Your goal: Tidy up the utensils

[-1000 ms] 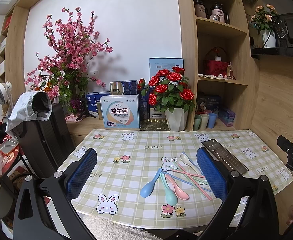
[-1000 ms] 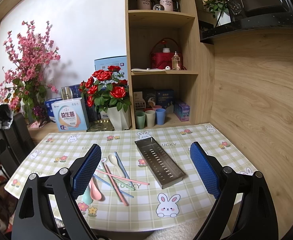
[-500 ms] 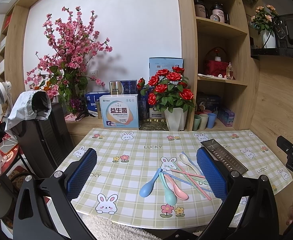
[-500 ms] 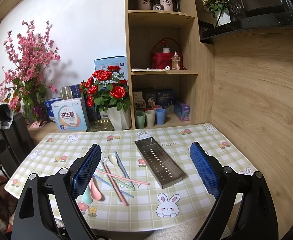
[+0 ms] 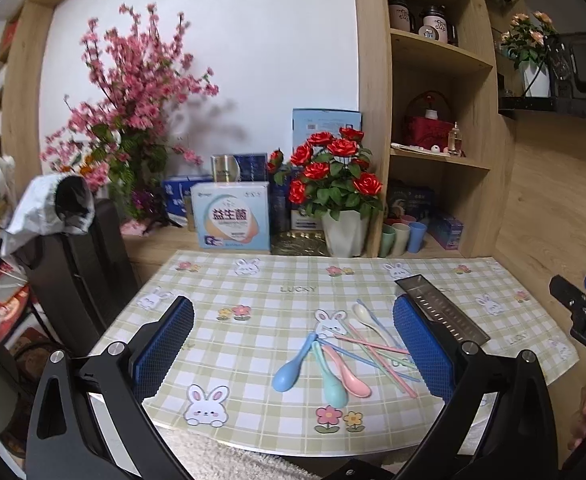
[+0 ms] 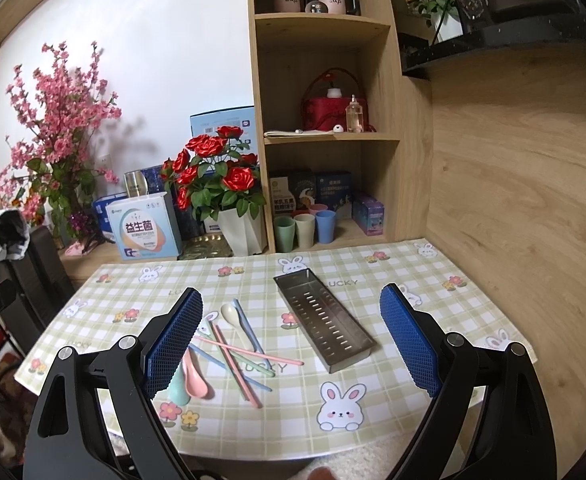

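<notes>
Pastel spoons (image 5: pixel 321 372) and chopsticks (image 6: pixel 245 354) (blue, mint, pink, cream) lie crisscrossed mid-table, just left of the slotted steel tray (image 6: pixel 323 316), while left gripper (image 5: pixel 293 344) and right gripper (image 6: pixel 291 336) hover with jaws apart.

Spoons (image 6: pixel 197 376) and chopsticks (image 6: pixel 237 354) lie left of the tray (image 6: pixel 325 320) on the table (image 6: pixel 373 420).

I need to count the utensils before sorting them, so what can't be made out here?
- Blue spoon: hidden in the right wrist view behind the right claw's finger.
- Chopsticks' far ends: left wrist view, covered by the left claw's finger.
- Tray: same view, partly covered.
</notes>
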Motion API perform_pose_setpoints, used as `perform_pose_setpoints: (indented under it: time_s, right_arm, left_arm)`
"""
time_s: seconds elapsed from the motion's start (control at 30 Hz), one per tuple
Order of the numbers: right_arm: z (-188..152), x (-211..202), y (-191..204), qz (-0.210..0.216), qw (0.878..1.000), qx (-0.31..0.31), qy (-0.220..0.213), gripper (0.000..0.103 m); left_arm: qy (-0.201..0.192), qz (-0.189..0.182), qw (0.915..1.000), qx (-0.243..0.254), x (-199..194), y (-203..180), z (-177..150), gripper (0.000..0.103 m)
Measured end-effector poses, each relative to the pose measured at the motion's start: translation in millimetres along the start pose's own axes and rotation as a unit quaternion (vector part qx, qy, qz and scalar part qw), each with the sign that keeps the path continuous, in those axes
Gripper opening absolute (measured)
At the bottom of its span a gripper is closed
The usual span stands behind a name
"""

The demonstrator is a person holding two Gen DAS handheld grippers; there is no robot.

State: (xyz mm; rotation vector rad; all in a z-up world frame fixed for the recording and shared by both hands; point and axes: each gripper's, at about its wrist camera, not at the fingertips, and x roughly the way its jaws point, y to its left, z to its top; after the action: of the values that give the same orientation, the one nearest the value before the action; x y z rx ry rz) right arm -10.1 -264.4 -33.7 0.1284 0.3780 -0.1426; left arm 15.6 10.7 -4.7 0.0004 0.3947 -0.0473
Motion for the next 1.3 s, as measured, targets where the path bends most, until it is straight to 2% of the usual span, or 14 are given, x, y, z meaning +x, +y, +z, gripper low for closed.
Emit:
perform_pose_setpoints:
  time_s: [0.07, 0.17, 0.27, 0.4, 0.47, 0.6, 0.7, 0.73, 0.83, 1.0, 1.17, 1.27, 1.3]
  right_arm:
    - [0.1, 9.1, -3.3, 0.008, 1.000, 0.006, 0.007, 0.087]
    - [1.1, 25.0, -7.3, 0.022, 1.000, 0.015, 0.009, 0.087]
    - [0.4, 53.0, -5.0, 0.053, 0.998, 0.021, 0.028, 0.087]
    - [-4.3, 97.7, 6.7, 0.050, 0.997, 0.010, 0.050, 0.088]
    - [-12.4, 124.3, 13.6, 0.053, 0.996, 0.015, 0.066, 0.088]
    - [-34.4, 171.1, 24.2, 0.080, 0.990, 0.044, 0.104, 0.088]
    - [-54.4, 206.7, 40.6, 0.106, 0.982, 0.024, 0.158, 0.088]
    - [-61.3, 215.6, 47.5, 0.100, 0.980, 0.007, 0.173, 0.088]
    - [-73.9, 231.5, 62.0, 0.088, 0.977, -0.029, 0.194, 0.088]
    - [-98.3, 247.6, 58.9, 0.097, 0.970, -0.021, 0.222, 0.087]
    - [-112.8, 252.0, 54.4, 0.083, 0.971, -0.039, 0.221, 0.087]
    - [-117.4, 257.1, 48.0, 0.085, 0.968, -0.022, 0.236, 0.086]
    - [-118.1, 259.3, 46.7, 0.086, 0.967, -0.018, 0.239, 0.082]
  left_arm:
    - [0.002, 0.001, 1.0000, -0.007, 11.0, 7.3, 4.4, 0.098]
    - [-0.008, 0.025, 0.9994, 0.021, 24.0, 9.0, 6.7, 0.098]
    - [-0.004, 0.031, 0.9989, 0.034, 42.7, 14.7, 7.0, 0.098]
    - [0.007, 0.036, 0.9978, 0.056, 72.1, 19.3, -0.3, 0.098]
    - [0.024, 0.037, 0.9966, 0.069, 90.6, 19.4, -9.1, 0.098]
    - [0.068, 0.015, 0.9952, 0.069, 125.7, 22.0, -32.1, 0.098]
    - [0.087, 0.016, 0.9920, 0.091, 152.1, 17.2, -52.4, 0.098]
    - [0.095, 0.011, 0.9909, 0.095, 159.9, 16.4, -57.9, 0.098]
    - [0.118, 0.008, 0.9886, 0.093, 183.6, 15.8, -71.9, 0.098]
    - [0.146, 0.002, 0.9864, 0.077, 216.1, 21.4, -82.8, 0.098]
    - [0.164, 0.012, 0.9827, 0.084, 239.8, 24.5, -93.0, 0.098]
    - [0.196, -0.016, 0.9782, 0.066, 254.8, 24.8, -99.7, 0.098]
    - [0.202, -0.024, 0.9772, 0.062, 258.0, 23.8, -101.6, 0.098]
